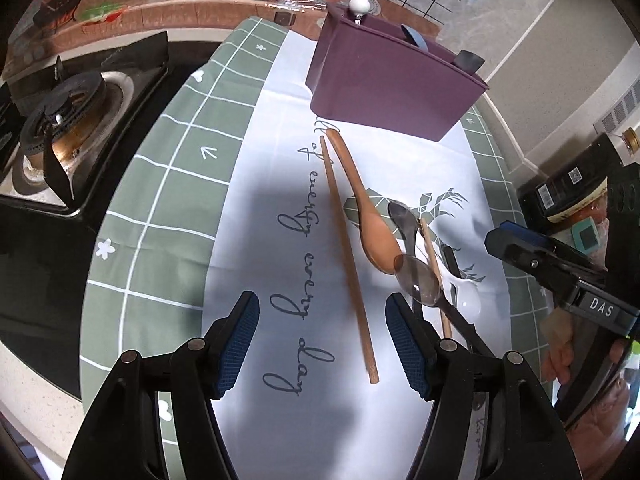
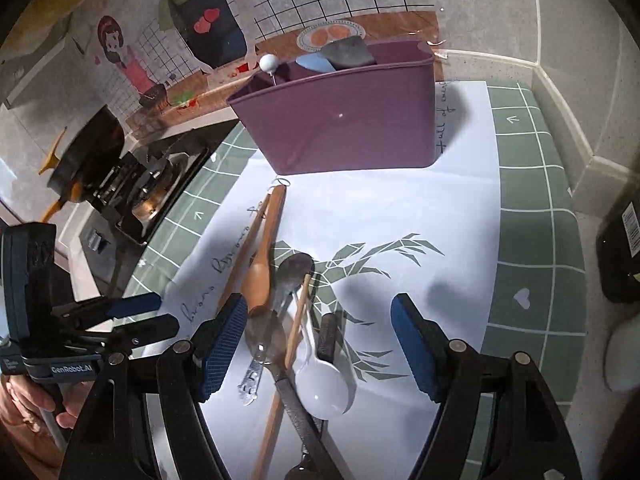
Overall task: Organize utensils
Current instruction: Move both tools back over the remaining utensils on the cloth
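1. Two hand-held tongs hang over a cloth-covered counter (image 1: 168, 184) where loose utensils lie in a heap just in front of a purple bin (image 1: 392, 84).
2. The left gripper (image 1: 322, 340) has its jaws wide apart with nothing gripped; a single wooden chopstick (image 1: 348, 256) lies on the cloth between them, untouched.
3. The right gripper (image 2: 318, 350) is also wide and holds nothing; below it lie a white plastic spoon (image 2: 326, 390), a metal spoon (image 2: 294, 270) and a dark-handled tool (image 2: 300, 404), which cross one another.
4. A wooden spoon (image 1: 370, 220) lies beside the chopstick, its handle pointing toward the bin.
5. The step in hand looks like the approach to a first pick-up; the heap is still unsorted.
6. The next move likely calls for lowering one tong around a single piece, closing on it, then carrying it to the bin. The crossed pieces could drag each other.
7. Only the left view shows jars at the counter's right edge. Only the right view shows inside the bin, which already holds a few items, and a pan (image 2: 90, 152) on the stove (image 2: 154, 186).
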The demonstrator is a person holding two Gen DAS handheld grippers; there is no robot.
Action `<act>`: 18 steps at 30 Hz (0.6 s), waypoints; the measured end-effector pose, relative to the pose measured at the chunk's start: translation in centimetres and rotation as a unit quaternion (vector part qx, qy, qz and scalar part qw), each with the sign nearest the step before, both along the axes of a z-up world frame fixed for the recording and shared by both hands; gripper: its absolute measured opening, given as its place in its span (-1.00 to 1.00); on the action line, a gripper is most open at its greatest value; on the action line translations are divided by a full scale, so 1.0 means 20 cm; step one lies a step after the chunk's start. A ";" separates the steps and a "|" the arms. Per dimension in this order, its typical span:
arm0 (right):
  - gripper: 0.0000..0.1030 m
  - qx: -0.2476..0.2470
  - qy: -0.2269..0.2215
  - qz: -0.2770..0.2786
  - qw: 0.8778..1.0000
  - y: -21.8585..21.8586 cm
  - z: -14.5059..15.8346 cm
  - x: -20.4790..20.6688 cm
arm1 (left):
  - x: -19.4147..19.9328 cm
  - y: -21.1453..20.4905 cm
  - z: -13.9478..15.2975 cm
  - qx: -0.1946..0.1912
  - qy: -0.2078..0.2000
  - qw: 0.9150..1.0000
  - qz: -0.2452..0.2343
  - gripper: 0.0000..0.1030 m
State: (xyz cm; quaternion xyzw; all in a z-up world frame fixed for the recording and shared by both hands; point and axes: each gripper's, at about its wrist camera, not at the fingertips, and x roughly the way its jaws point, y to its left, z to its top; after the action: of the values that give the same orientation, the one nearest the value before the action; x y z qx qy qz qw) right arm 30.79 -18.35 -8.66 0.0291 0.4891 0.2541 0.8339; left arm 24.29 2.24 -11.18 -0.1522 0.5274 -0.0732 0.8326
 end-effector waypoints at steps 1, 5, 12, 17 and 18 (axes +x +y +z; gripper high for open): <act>0.39 -0.003 -0.002 0.000 1.000 0.00 0.00 0.00 | 0.00 0.00 -0.01 -0.002 0.002 1.000 -0.001 0.29; 0.39 -0.004 0.000 0.004 1.000 0.01 0.00 0.00 | 0.01 -0.02 -0.02 0.002 0.004 1.000 -0.008 0.29; 0.39 -0.036 -0.043 0.033 0.998 0.08 -0.02 -0.05 | 0.00 0.03 -0.03 0.017 -0.001 1.000 0.001 0.29; 0.39 -0.065 -0.040 0.131 0.988 0.20 -0.08 -0.12 | 0.00 0.07 -0.03 0.017 -0.003 1.000 0.006 0.29; 0.39 -0.071 -0.043 0.140 0.987 0.22 -0.09 -0.13 | -0.01 0.07 -0.03 0.019 -0.005 1.000 0.006 0.29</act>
State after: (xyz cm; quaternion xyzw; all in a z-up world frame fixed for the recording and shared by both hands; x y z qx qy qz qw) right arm 28.12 -13.91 -10.40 -0.1103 0.4684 0.3342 0.8104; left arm 24.19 3.64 -11.81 -0.1393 0.5239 -0.0593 0.8382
